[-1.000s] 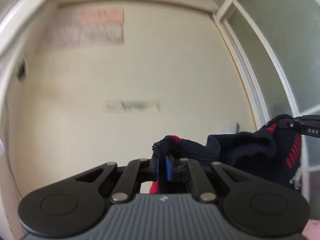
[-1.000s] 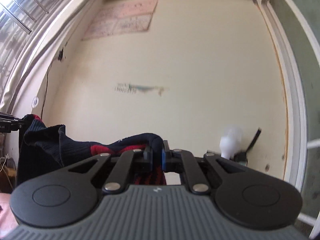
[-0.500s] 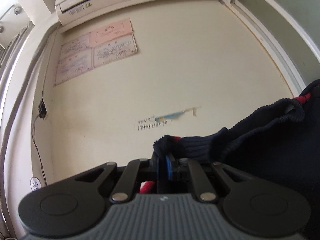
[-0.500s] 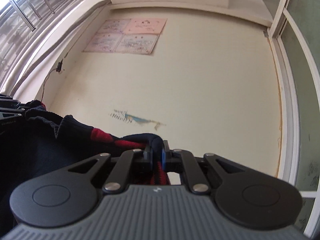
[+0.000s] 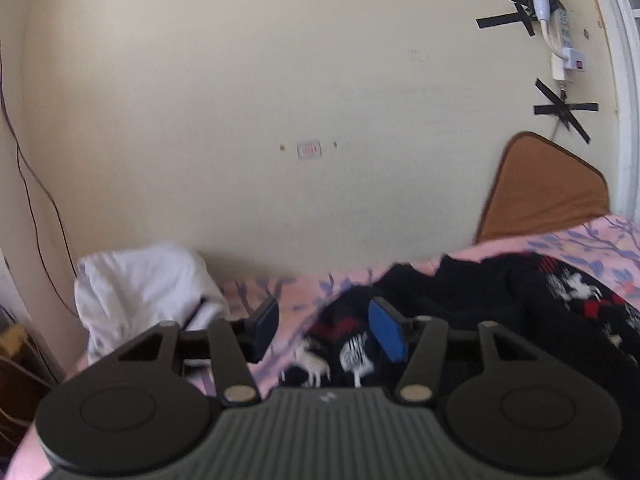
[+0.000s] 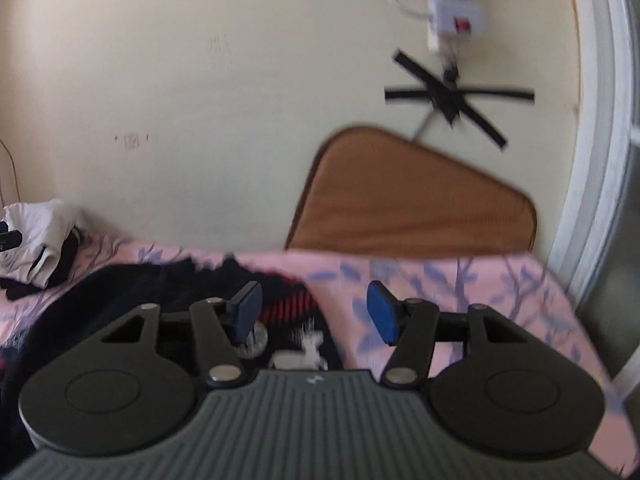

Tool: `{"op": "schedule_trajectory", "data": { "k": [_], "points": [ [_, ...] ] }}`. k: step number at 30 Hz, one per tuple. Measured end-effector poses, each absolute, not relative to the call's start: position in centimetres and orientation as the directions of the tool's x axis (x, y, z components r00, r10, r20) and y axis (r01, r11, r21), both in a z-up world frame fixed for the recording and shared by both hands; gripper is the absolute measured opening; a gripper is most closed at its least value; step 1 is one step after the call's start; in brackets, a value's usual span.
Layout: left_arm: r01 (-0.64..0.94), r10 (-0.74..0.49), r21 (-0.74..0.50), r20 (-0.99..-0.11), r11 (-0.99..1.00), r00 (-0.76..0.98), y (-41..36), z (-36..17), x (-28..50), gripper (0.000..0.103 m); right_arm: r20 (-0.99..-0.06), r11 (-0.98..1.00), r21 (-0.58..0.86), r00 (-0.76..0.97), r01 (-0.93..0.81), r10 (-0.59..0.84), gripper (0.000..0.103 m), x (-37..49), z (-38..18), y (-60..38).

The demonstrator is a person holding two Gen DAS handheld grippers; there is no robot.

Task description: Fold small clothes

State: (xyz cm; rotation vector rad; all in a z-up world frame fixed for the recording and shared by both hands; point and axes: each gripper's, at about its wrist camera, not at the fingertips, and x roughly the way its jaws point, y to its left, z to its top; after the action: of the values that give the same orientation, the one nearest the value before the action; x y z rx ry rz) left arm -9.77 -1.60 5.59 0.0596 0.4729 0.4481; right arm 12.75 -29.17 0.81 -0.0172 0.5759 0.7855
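A dark navy knitted garment (image 5: 500, 304) with red bands and white animal figures lies spread on the pink floral bedsheet (image 5: 592, 240). My left gripper (image 5: 326, 330) is open just above its left edge, holding nothing. In the right wrist view the same garment (image 6: 132, 292) lies left of centre. My right gripper (image 6: 314, 314) is open over its right edge and the sheet (image 6: 460, 280), holding nothing.
A white folded cloth pile (image 5: 136, 284) sits at the bed's far left by the wall; it also shows in the right wrist view (image 6: 36, 236). A brown cushion (image 6: 408, 200) leans on the wall at the back right. A power strip (image 5: 562, 48) is taped to the wall above.
Both grippers were shut on the garment and held it up in the air. They have dropped to the bed and opened, and the garment now lies on the sheet.
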Motion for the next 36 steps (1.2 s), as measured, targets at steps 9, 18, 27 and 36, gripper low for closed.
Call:
{"op": "schedule_trajectory", "data": {
  "k": [9, 18, 27, 36],
  "points": [
    [-0.342, 0.242, -0.079, -0.562, 0.936, 0.791, -0.2, 1.4, -18.3, 0.063, -0.603, 0.666, 0.188, 0.45, -0.722, 0.659, 0.009, 7.2, -2.8, -31.8],
    [-0.377, 0.25, -0.122, -0.56, 0.918, 0.79, 0.3, 1.4, -21.2, 0.067, -0.38, 0.909, -0.357, 0.922, -0.217, 0.071, 0.025, 17.5, 2.8, -33.7],
    [-0.352, 0.177, -0.17, -0.623, 0.92, 0.762, -1.1, -0.5, -21.9, 0.064, -0.477, 0.579, 0.145, 0.456, -0.802, 0.751, 0.057, 0.2, 0.7, -31.0],
    [-0.296, 0.128, -0.17, -0.629, 0.94, 0.767, -3.0, -1.1, -21.7, 0.06, -0.497, 0.612, -0.014, 0.537, -0.791, 0.682, 0.009, -3.1, -0.8, -31.4]
  ]
}}
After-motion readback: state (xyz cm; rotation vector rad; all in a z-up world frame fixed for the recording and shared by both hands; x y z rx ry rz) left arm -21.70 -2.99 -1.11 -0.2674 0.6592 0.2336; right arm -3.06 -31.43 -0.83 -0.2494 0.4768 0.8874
